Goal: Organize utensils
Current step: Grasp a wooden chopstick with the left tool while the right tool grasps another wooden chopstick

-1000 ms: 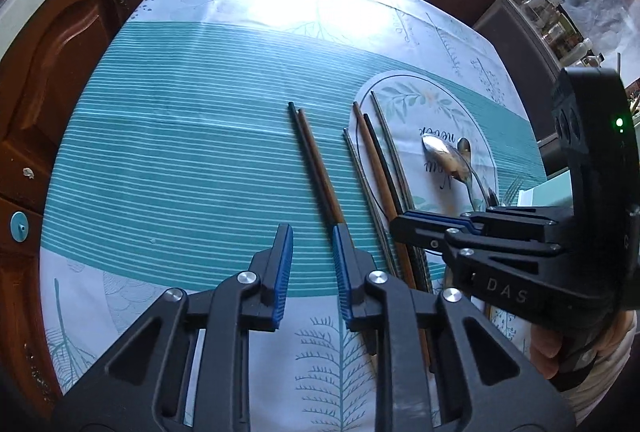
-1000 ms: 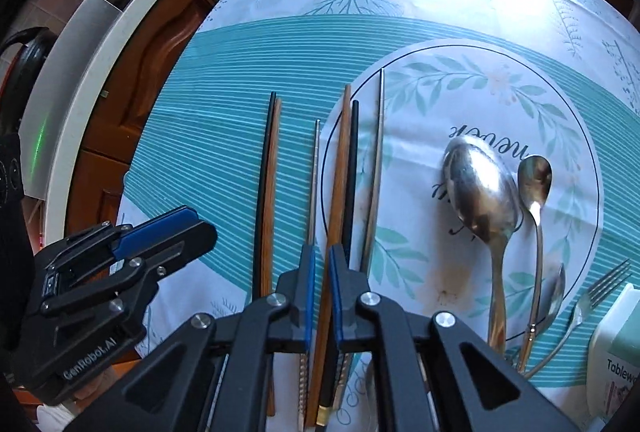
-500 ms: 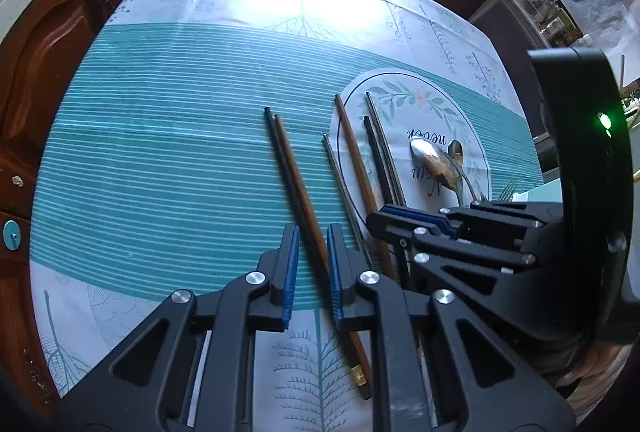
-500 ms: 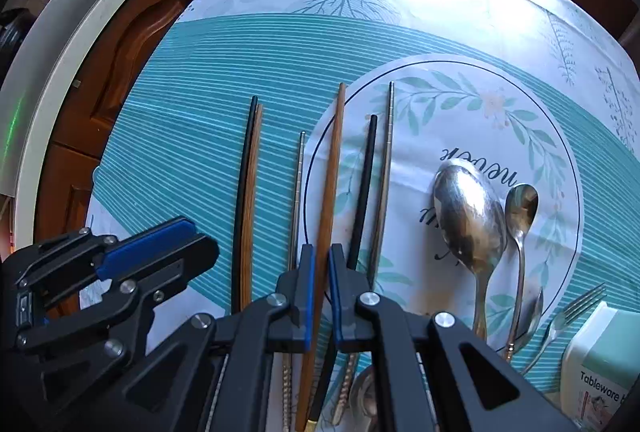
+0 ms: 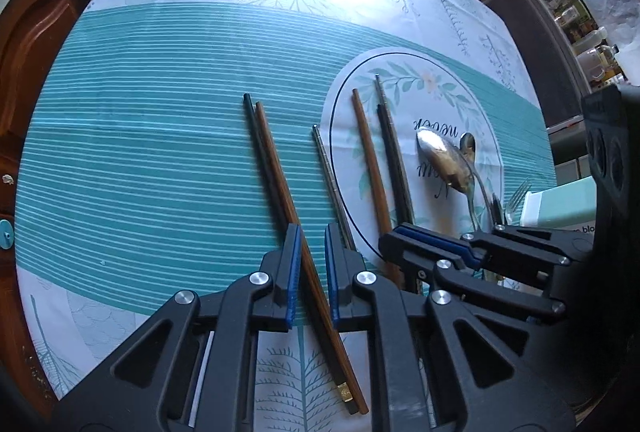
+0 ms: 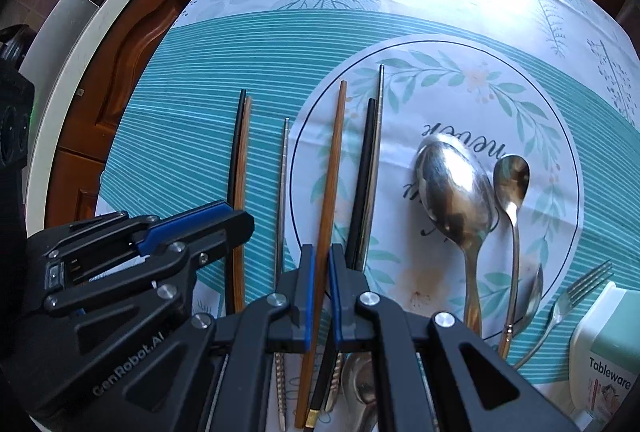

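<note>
Currently, left gripper [image 5: 311, 264] fingers narrowly parted around brown-and-black chopstick pair [image 5: 276, 180] | right gripper [image 6: 320, 284] fingers nearly closed around brown chopstick [image 6: 334, 168] | spoons [image 6: 452, 188] beside on table [image 6: 192, 80]

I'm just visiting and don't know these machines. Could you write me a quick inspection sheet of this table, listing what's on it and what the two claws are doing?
Surface: tablecloth, teal stripes, with a printed round motif.
Job's things: six chopsticks side by side: a black and brown pair, a lone steel one, a brown one, then black and steel together; big spoon, small spoon, fork.
Clutter: tableware box at the right edge.
Grippers: left gripper straddles the pair, narrow gap; right gripper straddles the brown chopstick, nearly closed.
Cables: nothing seen.
Surroundings: wooden cabinets; jars on shelves.
</note>
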